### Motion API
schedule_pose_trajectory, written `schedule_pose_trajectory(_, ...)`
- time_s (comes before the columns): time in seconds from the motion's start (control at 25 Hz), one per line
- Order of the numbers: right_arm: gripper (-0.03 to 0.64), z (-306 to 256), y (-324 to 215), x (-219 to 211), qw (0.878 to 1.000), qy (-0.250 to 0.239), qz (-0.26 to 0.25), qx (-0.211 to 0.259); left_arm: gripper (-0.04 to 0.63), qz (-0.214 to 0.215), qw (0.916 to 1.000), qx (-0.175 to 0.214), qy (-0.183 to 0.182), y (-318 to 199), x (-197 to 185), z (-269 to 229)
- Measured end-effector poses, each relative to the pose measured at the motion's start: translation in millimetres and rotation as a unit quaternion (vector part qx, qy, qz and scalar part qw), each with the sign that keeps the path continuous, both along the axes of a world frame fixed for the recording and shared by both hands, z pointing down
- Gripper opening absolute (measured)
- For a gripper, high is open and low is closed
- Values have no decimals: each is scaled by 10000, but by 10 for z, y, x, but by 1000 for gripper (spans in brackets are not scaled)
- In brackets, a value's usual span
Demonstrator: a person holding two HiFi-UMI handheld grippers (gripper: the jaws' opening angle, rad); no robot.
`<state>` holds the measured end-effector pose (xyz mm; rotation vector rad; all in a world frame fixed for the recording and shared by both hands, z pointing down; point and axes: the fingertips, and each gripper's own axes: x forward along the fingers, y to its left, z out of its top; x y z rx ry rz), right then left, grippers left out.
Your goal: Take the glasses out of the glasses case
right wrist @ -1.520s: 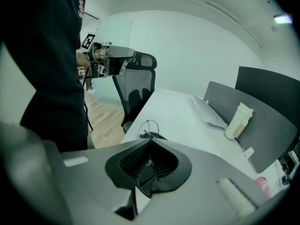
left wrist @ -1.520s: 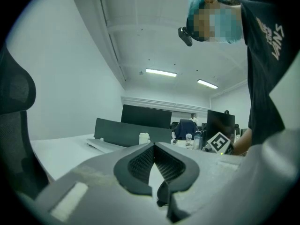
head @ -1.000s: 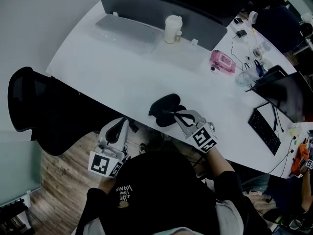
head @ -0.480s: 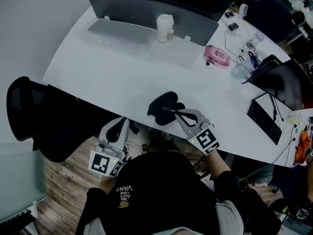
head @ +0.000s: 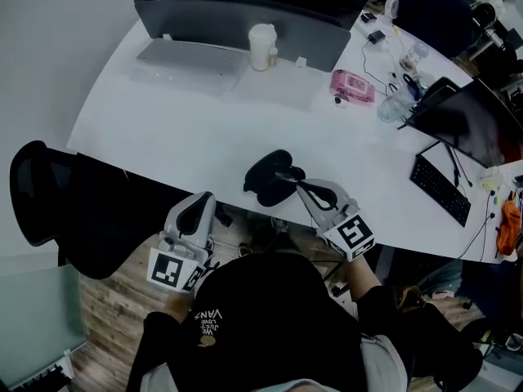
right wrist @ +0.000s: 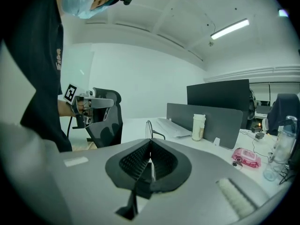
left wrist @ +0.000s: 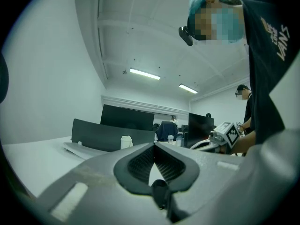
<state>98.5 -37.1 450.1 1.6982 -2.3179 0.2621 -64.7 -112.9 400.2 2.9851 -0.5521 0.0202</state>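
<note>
The black glasses case [head: 263,178] lies open near the front edge of the white table [head: 163,113]. My right gripper [head: 291,178] reaches over its right side and is shut on the glasses [right wrist: 148,129]. In the right gripper view a thin rim stands up just past the closed right gripper [right wrist: 150,145], and a temple runs down between the pads. My left gripper [head: 196,212] hangs off the table's front edge, left of the case, and is shut on nothing. The left gripper view shows the left gripper [left wrist: 153,146] pointing across the table.
A grey divider panel [head: 237,15] with a white cup [head: 262,47] and a flat grey tray [head: 192,55] stands at the back. A pink pack [head: 351,86], a bottle [head: 392,109], a monitor [head: 466,125] and a keyboard [head: 441,190] are at the right. A black chair [head: 49,194] is at the left.
The head camera has shifted, so the whole desk slides slightly in view. Both grippers keep nearly the same places relative to the case; the right stays shut on the glasses.
</note>
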Motion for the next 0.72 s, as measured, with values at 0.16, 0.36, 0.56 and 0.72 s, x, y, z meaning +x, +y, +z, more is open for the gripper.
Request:
schedule_pose_trajectory(0.16, 0, -57, 91, -9, 9996, -148, 109, 228, 2, 95, 9999, 51, 15, 21, 4, -29)
schedule_pose_trajectory(0.36, 0, -195, 204, -28, 9971, -512, 328, 466, 2, 233, 9997, 95, 27, 92, 25, -42)
schedule_pose_trajectory(0.56, 0, -289, 318, -64, 9934, -807, 476, 664, 2, 357, 9993, 116, 13, 178, 22, -44)
schedule_pose_trajectory(0.72, -1, -348, 419, -69, 9901, -978, 620, 787, 2, 409, 9991, 114, -9, 243, -2, -32)
